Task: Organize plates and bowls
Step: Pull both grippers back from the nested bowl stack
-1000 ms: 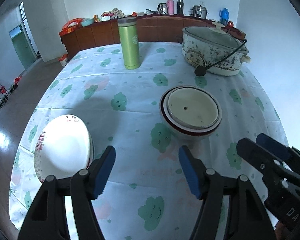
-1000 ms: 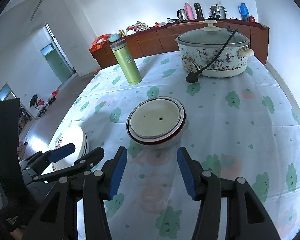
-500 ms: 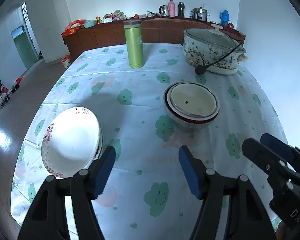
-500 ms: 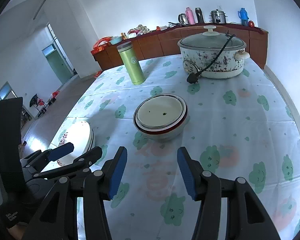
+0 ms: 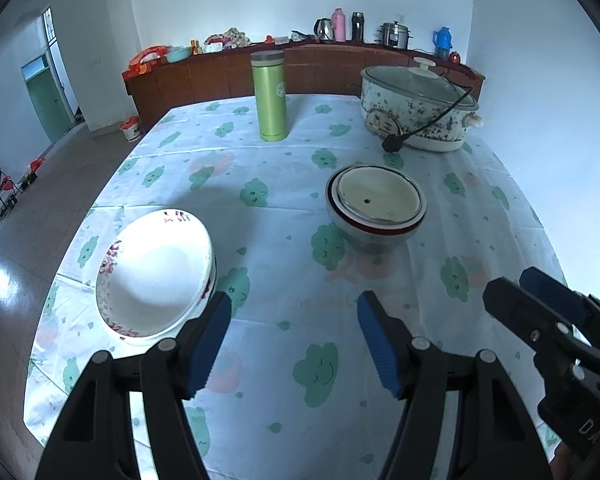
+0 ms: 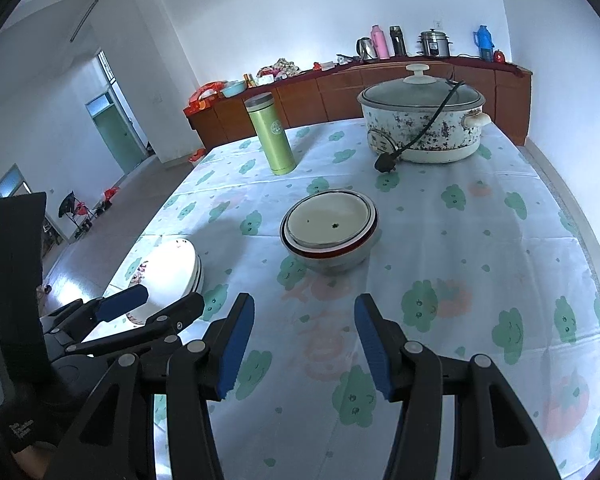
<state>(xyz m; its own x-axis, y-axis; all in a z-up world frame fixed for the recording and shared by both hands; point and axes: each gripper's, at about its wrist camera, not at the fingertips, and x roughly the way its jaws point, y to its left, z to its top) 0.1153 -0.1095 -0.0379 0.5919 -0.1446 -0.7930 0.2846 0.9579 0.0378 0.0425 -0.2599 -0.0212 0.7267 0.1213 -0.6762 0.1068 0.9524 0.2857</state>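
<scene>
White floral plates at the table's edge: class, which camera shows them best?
Left wrist view: the white floral plates lie large, with the inside unobstructed. In the right wrist view they look smaller, partly hidden behind the left tongs.

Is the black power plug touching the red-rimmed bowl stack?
Apart. The right wrist view shows the plug lying by the electric cooker, with a strip of bare tablecloth between it and the bowl stack.

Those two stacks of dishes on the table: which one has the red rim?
The stack of bowls in the middle of the table, in front of the electric pot. The other stack, the white plates near the table's left edge, has a floral rim.
</scene>
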